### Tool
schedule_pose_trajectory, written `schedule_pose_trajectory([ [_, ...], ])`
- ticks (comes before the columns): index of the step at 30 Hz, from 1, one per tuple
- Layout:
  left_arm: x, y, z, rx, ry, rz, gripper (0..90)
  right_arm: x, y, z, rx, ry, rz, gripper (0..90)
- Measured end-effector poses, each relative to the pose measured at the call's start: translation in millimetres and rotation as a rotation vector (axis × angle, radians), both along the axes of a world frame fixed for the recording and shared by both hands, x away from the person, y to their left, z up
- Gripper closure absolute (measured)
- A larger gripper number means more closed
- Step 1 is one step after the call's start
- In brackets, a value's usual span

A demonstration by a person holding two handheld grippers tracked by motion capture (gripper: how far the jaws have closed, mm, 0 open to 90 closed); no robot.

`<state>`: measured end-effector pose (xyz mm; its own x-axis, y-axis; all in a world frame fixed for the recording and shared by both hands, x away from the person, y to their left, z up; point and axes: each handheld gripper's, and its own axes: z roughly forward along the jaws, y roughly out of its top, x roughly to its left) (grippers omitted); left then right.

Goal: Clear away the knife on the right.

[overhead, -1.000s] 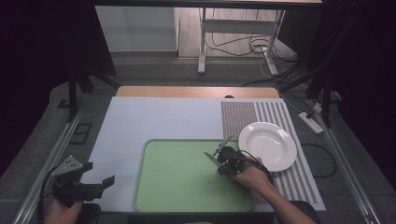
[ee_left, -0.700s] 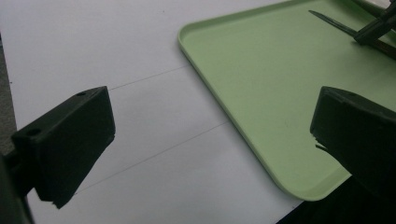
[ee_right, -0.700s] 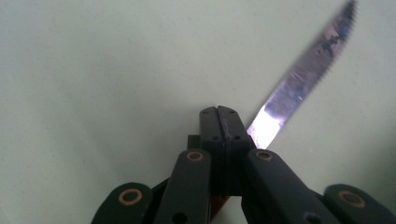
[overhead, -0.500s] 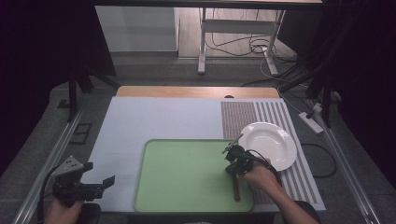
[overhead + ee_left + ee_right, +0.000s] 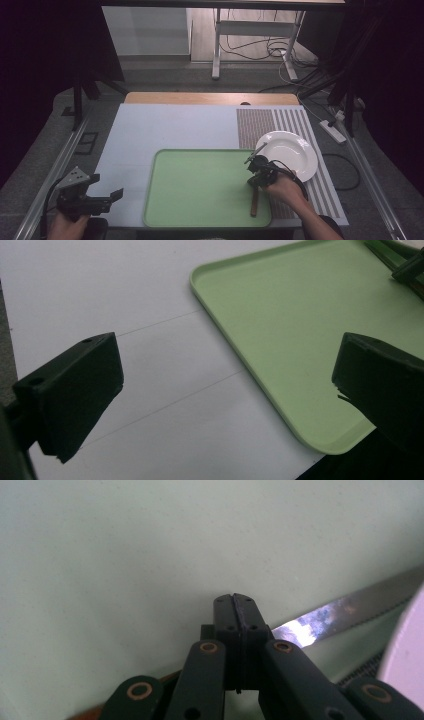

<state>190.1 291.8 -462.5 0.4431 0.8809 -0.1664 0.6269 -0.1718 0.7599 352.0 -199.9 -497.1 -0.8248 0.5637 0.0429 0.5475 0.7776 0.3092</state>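
My left gripper (image 5: 102,198): jaws wide apart, green tray (image 5: 300,330) ahead-right | my right gripper (image 5: 235,611): jaws pressed together, knife (image 5: 345,610) just behind them, white plate (image 5: 292,154) beside.

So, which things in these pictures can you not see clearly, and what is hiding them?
- Knife, right gripper view: the right tool, closed, covers its middle; the frame edge cuts off the tip; whether the tool grips it is unclear.
- Plate, same view: cut off by the right edge.
- Green tray, left gripper view: the left tool's far jaw covers a corner.
- Knife handle, high view: too small for detail.
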Motion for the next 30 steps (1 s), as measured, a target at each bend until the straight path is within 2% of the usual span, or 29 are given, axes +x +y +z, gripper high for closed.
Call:
schedule_pose_trajectory([
  [13, 0.2, -0.1, 0.0, 0.0, 0.0, -0.001, 0.0, 2.6, -13.8, 0.9, -0.003, 0.011, -0.031, 90.0],
  [20, 0.2, -0.1, 0.0, 0.001, 0.0, 0.0, 0.0, 2.9, -14.2, 1.0, -0.005, 0.012, -0.033, 89.3],
  [23, 0.3, -0.4, 0.0, 0.003, 0.001, -0.001, 0.0, 2.4, -12.3, 2.0, -0.005, 0.011, -0.038, 87.1],
  [30, 0.7, -0.9, 0.0, 0.008, 0.007, 0.0, 0.0, 2.8, -3.4, 7.6, 0.052, -0.003, -0.039, 76.0],
])
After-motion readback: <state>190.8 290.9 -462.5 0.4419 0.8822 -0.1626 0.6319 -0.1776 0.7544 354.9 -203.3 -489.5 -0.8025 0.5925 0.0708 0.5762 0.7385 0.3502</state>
